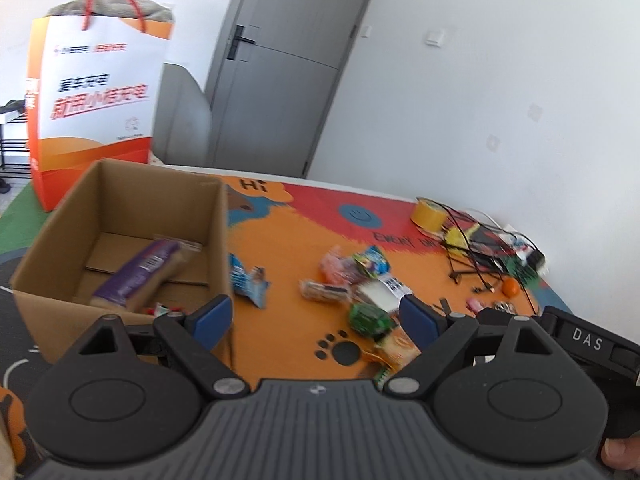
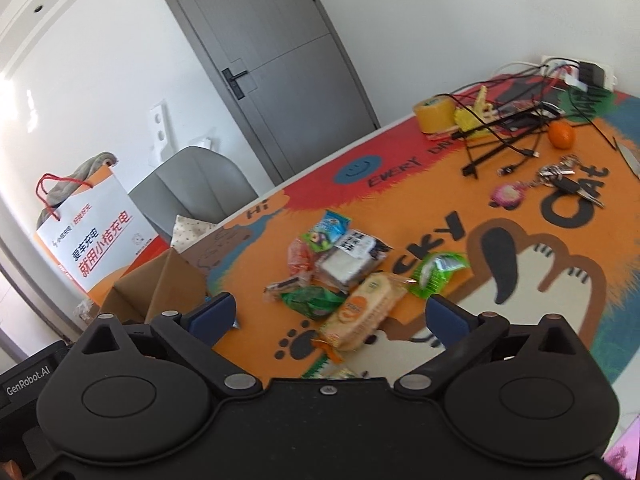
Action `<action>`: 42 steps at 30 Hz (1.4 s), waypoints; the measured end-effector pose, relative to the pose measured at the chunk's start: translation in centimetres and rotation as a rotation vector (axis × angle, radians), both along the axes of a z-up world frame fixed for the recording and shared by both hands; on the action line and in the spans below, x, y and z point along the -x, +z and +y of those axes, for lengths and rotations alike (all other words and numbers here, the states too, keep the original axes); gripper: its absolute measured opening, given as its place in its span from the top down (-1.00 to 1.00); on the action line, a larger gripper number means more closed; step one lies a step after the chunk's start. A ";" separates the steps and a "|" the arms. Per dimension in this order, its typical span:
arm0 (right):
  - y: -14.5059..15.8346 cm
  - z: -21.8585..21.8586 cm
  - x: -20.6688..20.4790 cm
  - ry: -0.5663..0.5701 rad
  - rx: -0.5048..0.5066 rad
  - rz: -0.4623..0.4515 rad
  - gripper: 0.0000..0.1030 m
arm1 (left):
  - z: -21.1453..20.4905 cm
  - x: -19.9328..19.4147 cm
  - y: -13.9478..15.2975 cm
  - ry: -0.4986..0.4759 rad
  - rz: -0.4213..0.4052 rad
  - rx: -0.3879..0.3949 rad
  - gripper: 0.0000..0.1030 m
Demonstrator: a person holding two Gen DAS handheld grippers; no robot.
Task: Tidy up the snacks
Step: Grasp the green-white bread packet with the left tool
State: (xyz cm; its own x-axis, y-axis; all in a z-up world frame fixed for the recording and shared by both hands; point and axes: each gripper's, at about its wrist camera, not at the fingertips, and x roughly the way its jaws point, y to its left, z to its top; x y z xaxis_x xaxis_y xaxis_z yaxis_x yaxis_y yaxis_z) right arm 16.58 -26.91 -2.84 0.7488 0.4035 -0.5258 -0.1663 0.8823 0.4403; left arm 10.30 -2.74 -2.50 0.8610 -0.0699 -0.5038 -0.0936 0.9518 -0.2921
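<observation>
Left wrist view: my left gripper [image 1: 316, 316] jaws stand open and empty, cardboard box [image 1: 120, 216] with a purple packet [image 1: 138, 272] at 10 o'clock, snack pile [image 1: 360, 288] on the table at 1 o'clock; my right gripper [image 2: 330, 314] jaws likewise gape over an orange biscuit pack [image 2: 360, 312].

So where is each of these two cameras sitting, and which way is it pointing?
Left wrist: rides on the left gripper, looking past its open jaws at the cardboard box and snack pile; a thumb shows.
Right wrist: rides on the right gripper, jaws open, facing the biscuit pack and keys.
Shared: the yellow tape roll, grey door, orange mat.
</observation>
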 end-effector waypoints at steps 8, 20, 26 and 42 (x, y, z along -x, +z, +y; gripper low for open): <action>-1.7 -2.6 0.4 -0.042 -0.020 0.031 -0.99 | -2.8 -1.2 -1.5 -0.059 0.043 -0.034 -0.74; -5.0 -5.1 0.3 -0.072 -0.033 0.100 -0.99 | -6.6 -3.5 -5.6 -0.150 0.163 -0.077 -0.74; -6.1 -5.9 0.0 -0.085 -0.036 0.122 -0.99 | -7.8 -4.6 -7.3 -0.188 0.215 -0.093 -0.74; -7.1 -5.9 -0.8 -0.086 -0.030 0.148 -1.00 | -10.1 -5.9 -9.6 -0.239 0.214 -0.173 -0.83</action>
